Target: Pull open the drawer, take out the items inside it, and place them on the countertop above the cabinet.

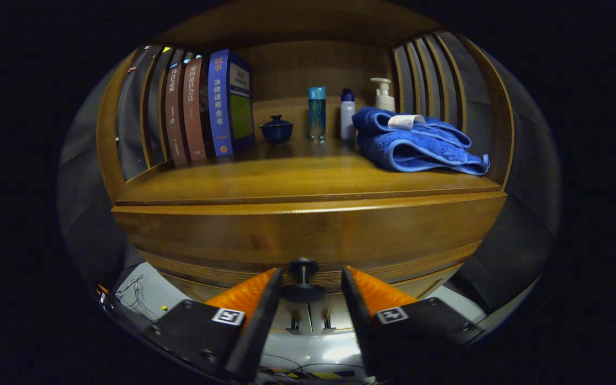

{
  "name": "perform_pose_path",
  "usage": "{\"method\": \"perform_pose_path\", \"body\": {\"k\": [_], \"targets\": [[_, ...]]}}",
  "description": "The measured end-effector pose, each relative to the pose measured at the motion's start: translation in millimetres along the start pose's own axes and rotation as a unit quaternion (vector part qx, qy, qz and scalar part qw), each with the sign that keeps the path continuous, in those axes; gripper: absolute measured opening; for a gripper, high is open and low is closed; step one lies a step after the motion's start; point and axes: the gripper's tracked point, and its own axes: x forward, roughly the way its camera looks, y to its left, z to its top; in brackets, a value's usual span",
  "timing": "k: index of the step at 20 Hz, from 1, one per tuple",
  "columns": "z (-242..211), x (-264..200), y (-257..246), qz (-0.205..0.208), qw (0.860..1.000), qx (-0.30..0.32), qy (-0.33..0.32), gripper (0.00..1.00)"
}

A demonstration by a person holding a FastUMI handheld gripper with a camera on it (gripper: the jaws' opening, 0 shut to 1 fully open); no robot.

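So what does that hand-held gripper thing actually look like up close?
The hand-held gripper has two wedge-shaped fingers with ridged inner faces, tapering toward the tips. Each sits on a flat black block fixed with small screws and carrying a square black-and-white marker tag. Thin loose wires trail on the pale surface below.

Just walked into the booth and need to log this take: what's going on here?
A person's handheld gripper is lined up on the drawer knob of a wooden cabinet. The knob sits between the open fingers, which do not yet press on it, and the drawer looks closed. On the countertop above stand books, a small lidded cup, three bottles and a folded blue towel.
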Motion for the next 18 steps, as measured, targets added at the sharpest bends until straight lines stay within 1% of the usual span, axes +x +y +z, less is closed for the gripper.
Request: {"method": "perform_pose_path", "body": {"k": [1,2,3,5,8,12,18], "targets": [[0,4,-2,-0.007,1.000,-0.011,-0.001,0.52],[-2,9,-2,-0.011,1.000,-0.019,0.000,0.51],[0,1,-4,-0.013,1.000,-0.023,0.001,0.44],[0,2,-2,-0.011,1.000,-0.017,0.003,0.37],[0,2,-2,-0.011,1.000,-0.023,0.004,0.37],[-4,-1,-2,-0.011,1.000,-0.015,0.018,0.38],[-24,-41,-3,-0.008,0.999,-0.017,0.039,0.37]]}}
